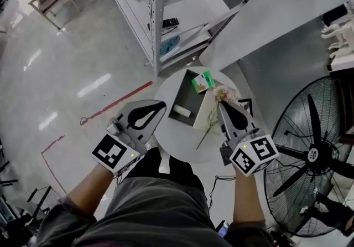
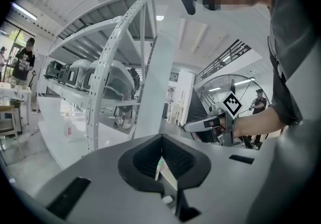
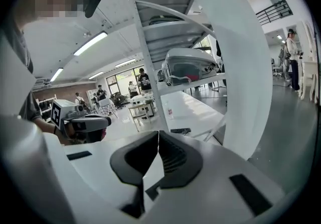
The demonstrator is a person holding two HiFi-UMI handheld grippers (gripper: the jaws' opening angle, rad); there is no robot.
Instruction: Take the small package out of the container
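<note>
1. Small white package (image 1: 181, 111) lies inside the dark container (image 1: 187, 94), near its closer edge, on the round white tabletop (image 1: 180, 147).
2. A green packet (image 1: 202, 82) sits at the container's far corner; a dried flower stem (image 1: 209, 123) lies just right of the container.
3. Left gripper (image 1: 160, 106): jaws together, nothing between them, tips just left of the container.
4. Right gripper (image 1: 220, 105): jaws together, empty, beside the stem.

Floor fan (image 1: 312, 154), metal shelving rack (image 1: 157, 13)
</note>
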